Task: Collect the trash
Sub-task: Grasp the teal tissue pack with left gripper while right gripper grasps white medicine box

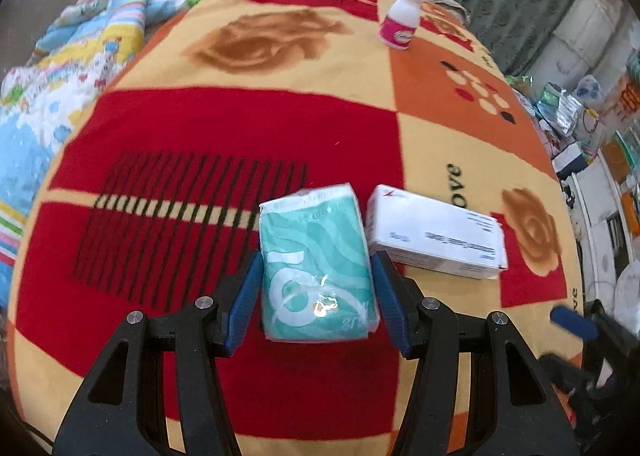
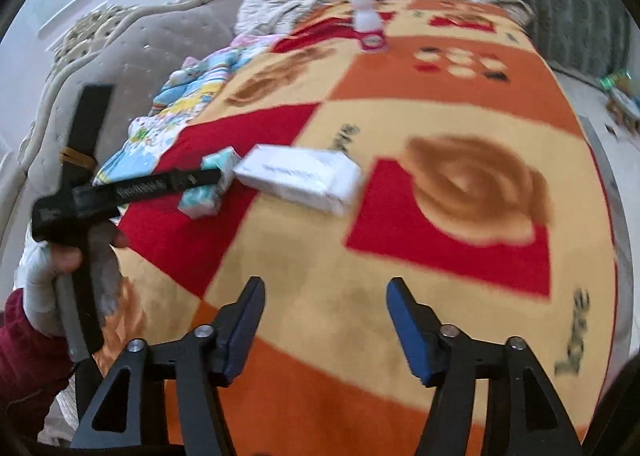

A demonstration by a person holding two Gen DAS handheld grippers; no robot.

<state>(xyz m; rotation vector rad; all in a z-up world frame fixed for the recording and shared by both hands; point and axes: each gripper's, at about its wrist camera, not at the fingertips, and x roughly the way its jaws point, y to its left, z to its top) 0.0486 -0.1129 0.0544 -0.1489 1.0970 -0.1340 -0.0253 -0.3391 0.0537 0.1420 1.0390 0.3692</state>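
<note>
The teal tissue pack lies flat on the patterned blanket that covers the bed, and the left tool already straddles it: one blue pad stands at each long side of the pack, right against the wrapper, though whether they press it or only flank it cannot be told from this view — so the grip cannot be called made. The pack's long axis runs straight away from the left wrist camera, in line with the fingers, so the jaws would close across its short width, which suits a soft pack well. Just beside it, toward the right, lies a white carton, its long axis set crosswise to the pack and tilted a little; the two look close to touching at the near corner. The right tool is released, nothing between its pads, over bare blanket; from its camera the carton lies ahead and to the left, near but not yet within reach of the fingers. The right hand is the nearer one for that carton. A small pink-and-white bottle stands upright far off at the blanket's far edge, well apart from both tools.
</note>
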